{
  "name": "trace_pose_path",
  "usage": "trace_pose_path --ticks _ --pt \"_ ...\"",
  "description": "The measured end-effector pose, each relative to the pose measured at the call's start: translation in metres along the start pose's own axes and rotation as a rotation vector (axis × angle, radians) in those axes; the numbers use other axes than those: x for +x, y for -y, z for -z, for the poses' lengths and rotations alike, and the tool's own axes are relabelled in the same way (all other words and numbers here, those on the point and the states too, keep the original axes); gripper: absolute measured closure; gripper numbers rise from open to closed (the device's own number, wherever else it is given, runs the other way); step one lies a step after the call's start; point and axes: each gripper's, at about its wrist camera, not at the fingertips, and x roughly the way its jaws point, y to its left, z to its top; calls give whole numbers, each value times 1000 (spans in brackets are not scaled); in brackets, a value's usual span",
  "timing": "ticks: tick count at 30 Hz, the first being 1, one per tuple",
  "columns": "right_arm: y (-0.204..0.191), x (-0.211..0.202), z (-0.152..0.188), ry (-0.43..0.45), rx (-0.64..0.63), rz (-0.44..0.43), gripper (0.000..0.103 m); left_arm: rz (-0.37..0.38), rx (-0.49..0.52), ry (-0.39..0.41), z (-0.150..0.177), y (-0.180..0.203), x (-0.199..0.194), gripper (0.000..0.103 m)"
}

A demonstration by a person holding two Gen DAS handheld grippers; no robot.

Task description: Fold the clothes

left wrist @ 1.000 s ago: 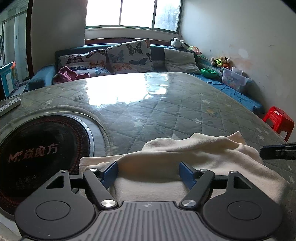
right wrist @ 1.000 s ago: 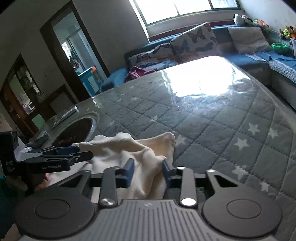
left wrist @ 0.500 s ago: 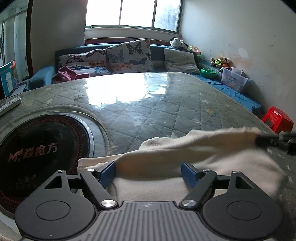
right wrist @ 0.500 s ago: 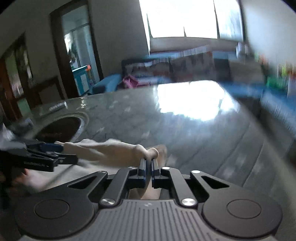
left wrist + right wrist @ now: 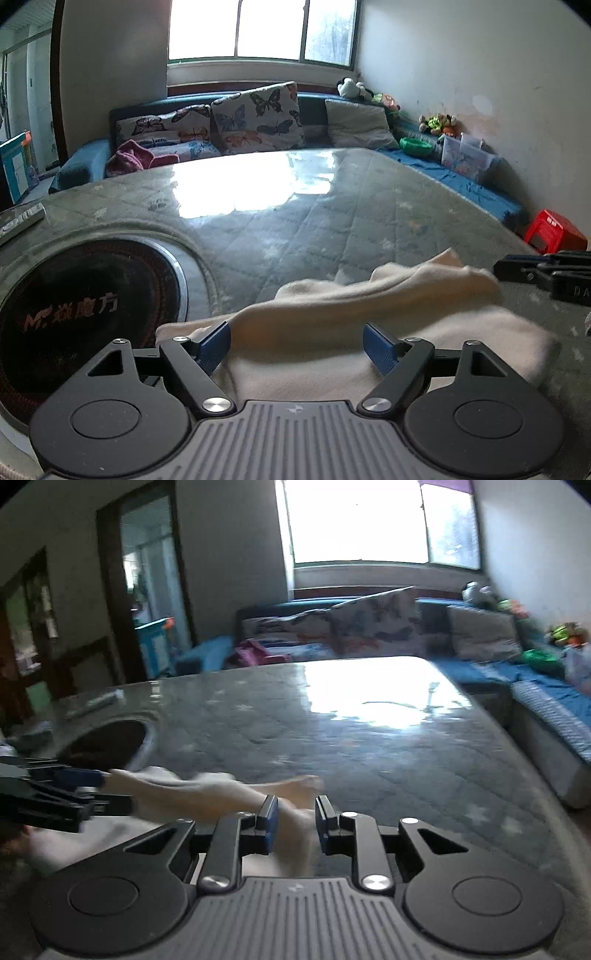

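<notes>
Quilting covered the counter [image 5: 332, 229], a grey star-printed padded cloth under a glossy sheet that threw back the window glare, with a round black hob [image 5: 74, 314] sunk into it at your left. On its near edge lay the garment [image 5: 332, 354], cream, soft and fleecy, its far hem drawn up into a long ridge. Half a second before, your right gripper [image 5: 295, 823] was clamped shut on that hem; now its jaws stood a narrow gap apart with cloth between them, so you had apparently just let go and the fold was likely laid. Your left gripper [image 5: 297, 345] kept its jaws wide over the near cloth, gripping nothing.
</notes>
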Motion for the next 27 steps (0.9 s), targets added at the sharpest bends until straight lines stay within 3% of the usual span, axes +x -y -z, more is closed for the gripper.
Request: trace_pose_path --ticks 3,11,14,20,21,23,27 --pt "-12 15 -5 -33 -12 -56 82 22 -10 9 -5 3 0 31" --pt "-29 61 -6 -93 -54 -30 82 5 -15 -18 -15 7 24 36" --pt "-31 57 -7 -77 -62 -35 82 -20 -32 -31 -13 3 32 36" --pt "-34 20 2 -43 -134 -52 80 5 -50 -1 -6 -1 9 35" --pt "-35 12 7 -38 -154 -53 78 12 -49 7 -4 -1 3 35" --pt "-37 0 16 -22 -177 -58 60 29 -35 20 4 2 -9 34" --pt "-39 -16 33 6 -200 -69 52 19 10 31 23 12 -29 21"
